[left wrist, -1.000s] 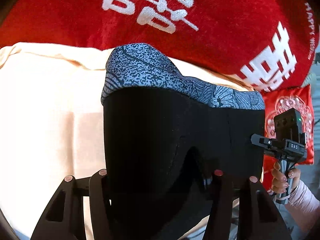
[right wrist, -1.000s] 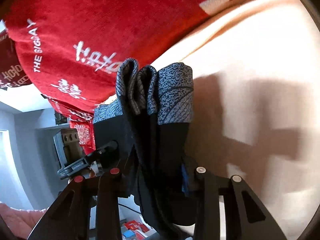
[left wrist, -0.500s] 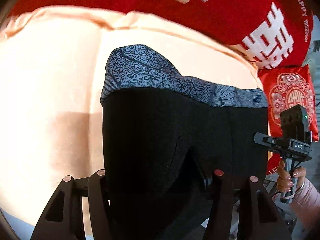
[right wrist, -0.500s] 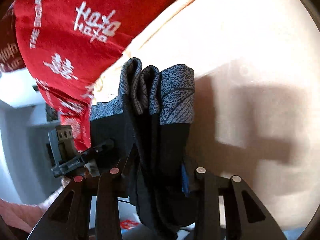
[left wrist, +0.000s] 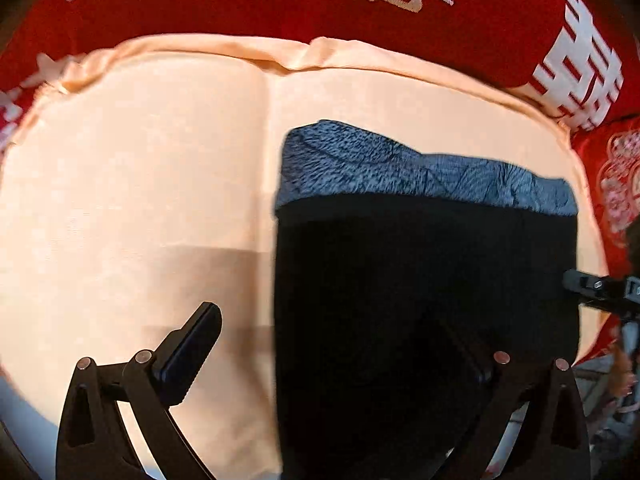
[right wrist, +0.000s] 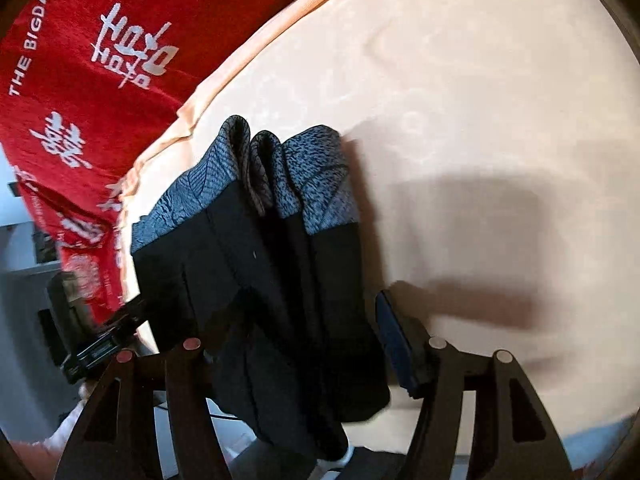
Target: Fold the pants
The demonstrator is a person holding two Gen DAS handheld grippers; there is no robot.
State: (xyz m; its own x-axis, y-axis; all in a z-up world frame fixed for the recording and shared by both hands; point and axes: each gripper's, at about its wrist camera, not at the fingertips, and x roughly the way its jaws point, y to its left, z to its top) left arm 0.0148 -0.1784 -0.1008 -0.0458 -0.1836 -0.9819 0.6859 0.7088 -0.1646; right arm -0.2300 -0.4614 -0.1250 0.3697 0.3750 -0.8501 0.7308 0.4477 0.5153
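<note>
The black pants (left wrist: 424, 300) with a grey patterned waistband (left wrist: 420, 172) are folded into a thick bundle over the peach cushion (left wrist: 140, 200). My left gripper (left wrist: 332, 344) is open: its left finger stands apart from the cloth, its right finger is hidden behind the bundle. In the right wrist view the pants (right wrist: 280, 280) show stacked waistband layers (right wrist: 320, 176). My right gripper (right wrist: 296, 344) is open, its right pad (right wrist: 394, 340) just off the cloth's edge. The right gripper's tip also shows in the left wrist view (left wrist: 600, 288).
A red cushion with white lettering (left wrist: 320, 4) lies behind the peach cushion and also shows in the right wrist view (right wrist: 80, 80). A smaller red embroidered pillow (left wrist: 616, 184) sits at the right. The cushion's front edge runs along the bottom (right wrist: 580, 420).
Both grippers have opened and let go of the pants. The bundle has come down toward the cushion, and the left gripper has shifted left relative to it.
</note>
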